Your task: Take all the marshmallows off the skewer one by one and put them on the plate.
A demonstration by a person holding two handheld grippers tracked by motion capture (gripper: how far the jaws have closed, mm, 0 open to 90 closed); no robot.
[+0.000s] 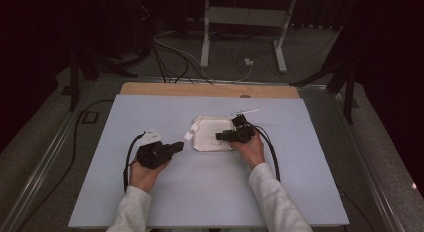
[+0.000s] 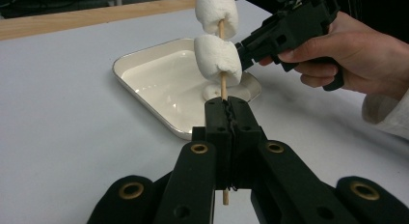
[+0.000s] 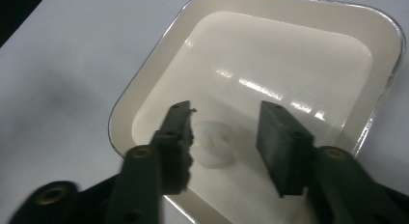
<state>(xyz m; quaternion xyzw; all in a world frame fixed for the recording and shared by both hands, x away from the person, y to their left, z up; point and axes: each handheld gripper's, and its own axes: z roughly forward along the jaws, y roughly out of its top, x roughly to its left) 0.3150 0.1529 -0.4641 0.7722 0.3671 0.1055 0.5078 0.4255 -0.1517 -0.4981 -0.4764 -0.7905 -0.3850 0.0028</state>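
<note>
A marshmallow (image 3: pixel 212 149) lies in the white tray (image 3: pixel 144 89), below and between the parted jaws of the right gripper (image 3: pixel 226 132), untouched. The left gripper (image 2: pixel 230 113), beside the tray, clamps a skewer (image 2: pixel 222 84) upright, two marshmallows (image 2: pixel 217 57) threaded above its jaws.

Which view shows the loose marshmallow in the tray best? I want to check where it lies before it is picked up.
The right gripper view: the marshmallow lies in the tray, between the open jaws of the right gripper. In the left gripper view it peeks out behind the skewer. In the high view it is too small to tell.
</note>
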